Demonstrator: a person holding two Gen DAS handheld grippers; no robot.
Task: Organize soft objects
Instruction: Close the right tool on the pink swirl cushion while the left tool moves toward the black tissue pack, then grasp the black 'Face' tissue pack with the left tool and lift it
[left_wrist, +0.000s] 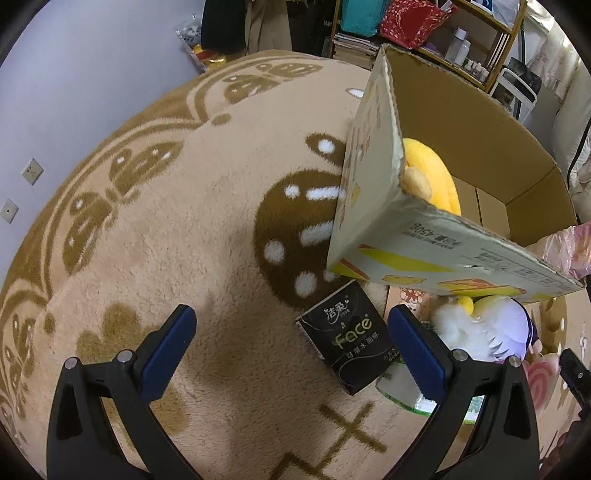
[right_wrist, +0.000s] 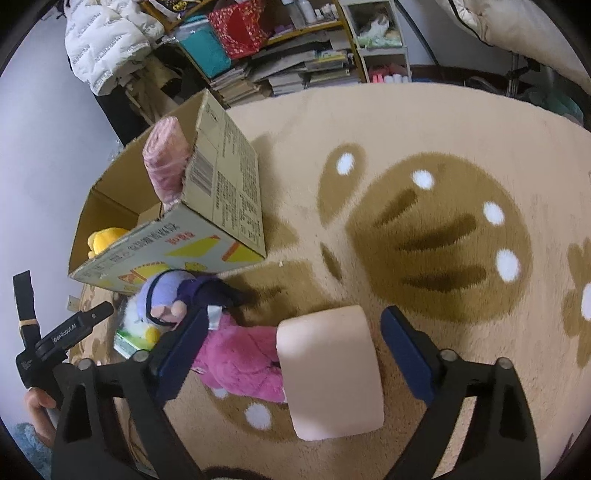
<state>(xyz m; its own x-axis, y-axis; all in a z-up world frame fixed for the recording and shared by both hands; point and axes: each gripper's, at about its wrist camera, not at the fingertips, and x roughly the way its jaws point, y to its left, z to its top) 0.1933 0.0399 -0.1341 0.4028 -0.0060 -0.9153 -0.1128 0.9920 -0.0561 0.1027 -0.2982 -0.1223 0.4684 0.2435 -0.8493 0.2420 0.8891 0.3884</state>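
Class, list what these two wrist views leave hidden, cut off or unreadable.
- Yellow plush: left wrist view, mostly hidden behind the cardboard box wall.
- Green packet: right wrist view, covered by the white plush; label unreadable.
- Pink plush: right wrist view, partly behind the beige block.

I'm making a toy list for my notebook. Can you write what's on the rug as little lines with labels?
box: cardboard box, open, on the rug
in box: yellow plush, pink roll
beside box: purple-and-white plush, pink plush
black pack: tissue pack, on rug
peach pad: peach cushion, between right gripper jaws, not pinched
left gripper: jaws open, empty
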